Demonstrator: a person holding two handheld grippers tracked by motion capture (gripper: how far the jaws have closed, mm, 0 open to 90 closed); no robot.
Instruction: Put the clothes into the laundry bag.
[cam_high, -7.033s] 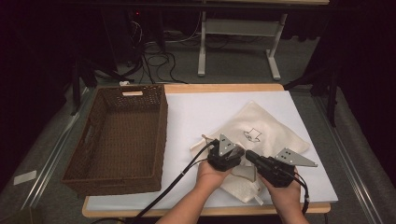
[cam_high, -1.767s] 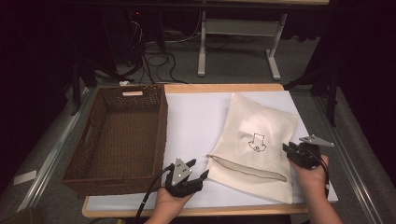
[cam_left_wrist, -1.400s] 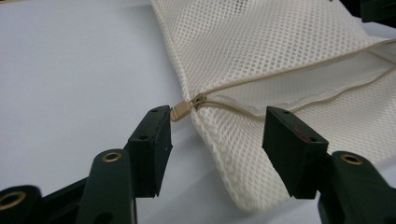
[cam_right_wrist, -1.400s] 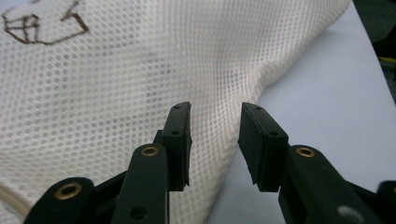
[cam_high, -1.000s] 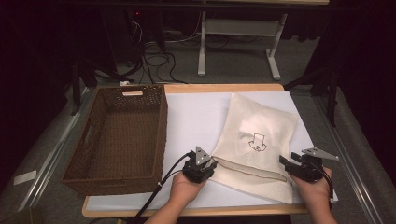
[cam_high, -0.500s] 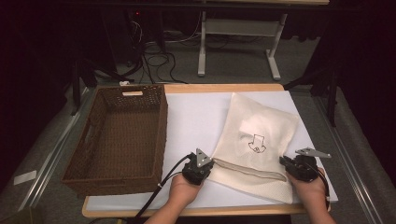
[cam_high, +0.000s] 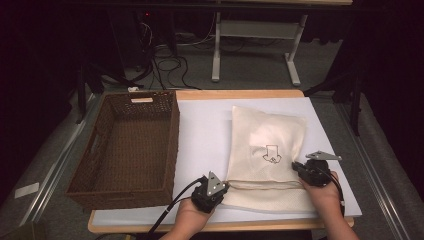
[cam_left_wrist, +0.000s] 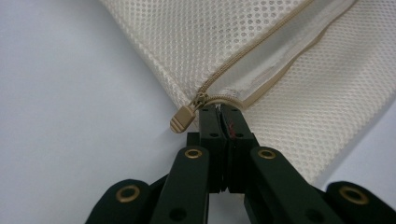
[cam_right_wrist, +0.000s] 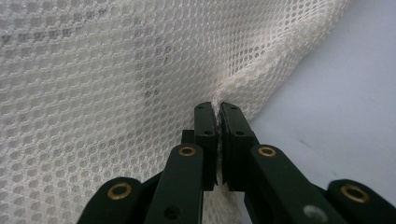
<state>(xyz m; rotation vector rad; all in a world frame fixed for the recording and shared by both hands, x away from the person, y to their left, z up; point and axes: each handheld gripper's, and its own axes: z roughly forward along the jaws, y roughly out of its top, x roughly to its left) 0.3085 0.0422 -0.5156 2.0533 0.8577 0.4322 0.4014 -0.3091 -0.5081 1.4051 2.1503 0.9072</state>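
Left hand-held gripper (cam_left_wrist: 219, 108) clamped on mesh bag (cam_high: 267, 150) beside zipper pull (cam_left_wrist: 182, 119); right hand-held gripper (cam_right_wrist: 218, 108) pinching bag's opposite edge.

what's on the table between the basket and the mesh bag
Nothing: the high view shows a bare strip of white table between the wicker basket and the mesh bag.

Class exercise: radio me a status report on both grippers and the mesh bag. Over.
Left gripper shut on the mesh bag beside the zipper pull. Right gripper shut on the bag's opposite edge. Bag flat, zipper partly open. Wicker basket stands apart, nothing obstructing.
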